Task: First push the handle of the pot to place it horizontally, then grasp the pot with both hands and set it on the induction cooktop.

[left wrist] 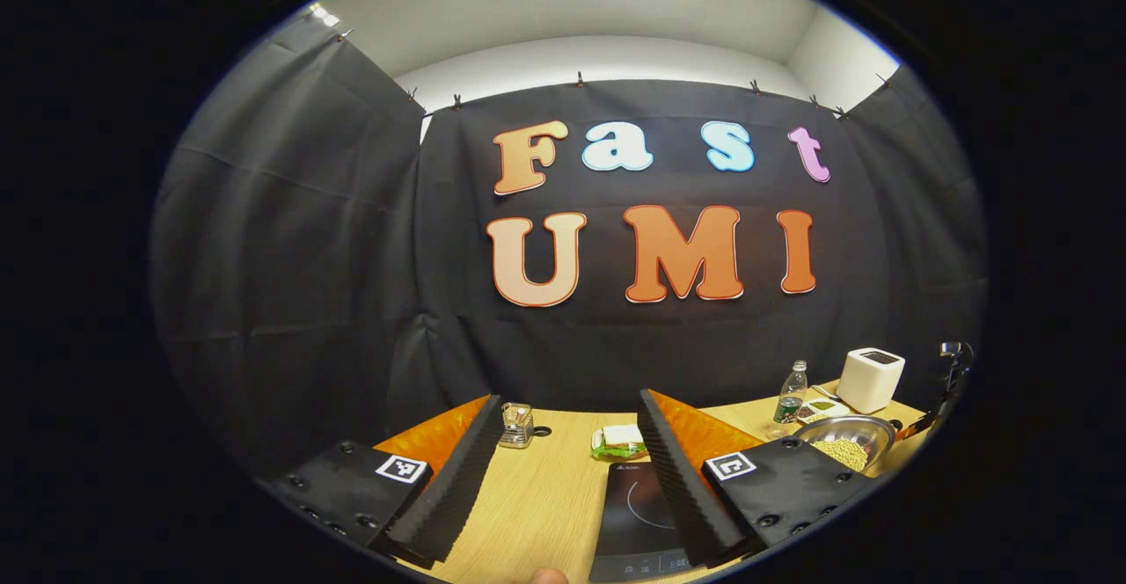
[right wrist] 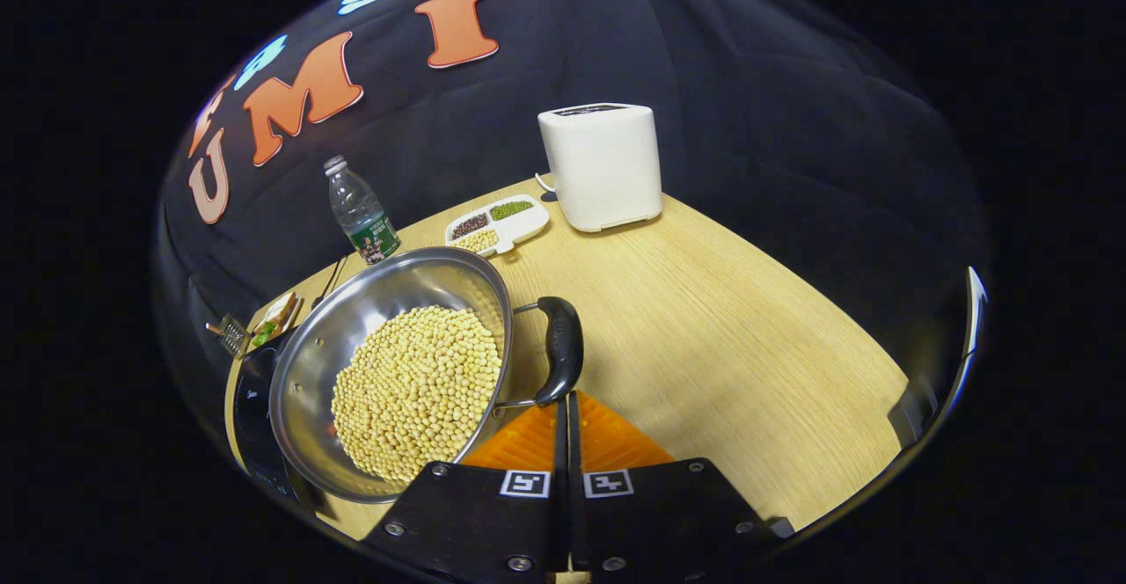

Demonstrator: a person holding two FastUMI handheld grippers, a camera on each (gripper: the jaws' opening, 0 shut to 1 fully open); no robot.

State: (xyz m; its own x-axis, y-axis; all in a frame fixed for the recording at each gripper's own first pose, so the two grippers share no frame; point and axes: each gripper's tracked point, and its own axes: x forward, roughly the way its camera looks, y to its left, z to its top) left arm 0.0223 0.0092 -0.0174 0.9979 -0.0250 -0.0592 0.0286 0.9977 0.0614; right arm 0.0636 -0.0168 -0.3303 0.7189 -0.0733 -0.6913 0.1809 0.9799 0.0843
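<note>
Pot handle at the right gripper's tips

Right gripper [right wrist: 566, 404], fingers pressed together, touches the pot [right wrist: 396, 373] handle [right wrist: 561, 348] (beans inside); left gripper [left wrist: 567, 448] gapes wide, empty, above the cooktop [left wrist: 635, 514].

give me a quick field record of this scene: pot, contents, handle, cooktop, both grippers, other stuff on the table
pot: steel pot, beside the cooktop
contents: pale beans
handle: black handle on the pot's right side
left gripper: left gripper open, above the table, holding nothing
right gripper: right gripper shut, tips at the handle's near end
other: bottle, white box, divided tray
</note>
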